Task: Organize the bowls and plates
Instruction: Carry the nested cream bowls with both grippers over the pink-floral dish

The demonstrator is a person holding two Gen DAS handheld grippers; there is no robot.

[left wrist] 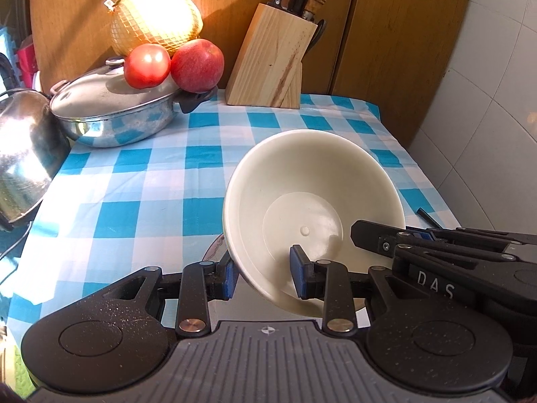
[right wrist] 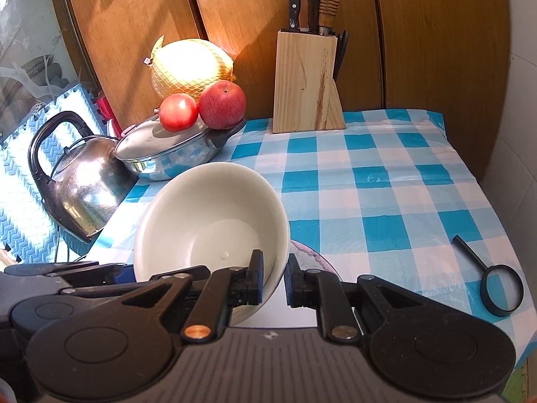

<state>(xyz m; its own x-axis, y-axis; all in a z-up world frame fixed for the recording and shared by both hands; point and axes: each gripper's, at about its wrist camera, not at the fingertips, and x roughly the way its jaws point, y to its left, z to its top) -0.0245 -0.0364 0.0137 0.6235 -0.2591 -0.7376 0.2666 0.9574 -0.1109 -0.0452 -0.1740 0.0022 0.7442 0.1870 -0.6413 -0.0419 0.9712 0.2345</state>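
A cream white bowl (left wrist: 308,201) is held tilted above the blue checked tablecloth, gripped from both sides. My left gripper (left wrist: 265,273) is shut on the bowl's near-left rim, one pad outside and one inside. My right gripper (right wrist: 273,280) is shut on the bowl's (right wrist: 214,215) right rim the same way. The right gripper's black body shows at the right of the left wrist view (left wrist: 436,252). A patterned plate (right wrist: 313,257) lies under the bowl, mostly hidden; its edge also shows in the left wrist view (left wrist: 216,248).
At the back left stand a lidded steel pan (right wrist: 174,154) with a tomato (right wrist: 178,112), an apple (right wrist: 223,104) and a netted melon (right wrist: 191,67), and a steel kettle (right wrist: 80,191). A wooden knife block (right wrist: 307,82) stands at the back. A black magnifying glass (right wrist: 500,288) lies at right.
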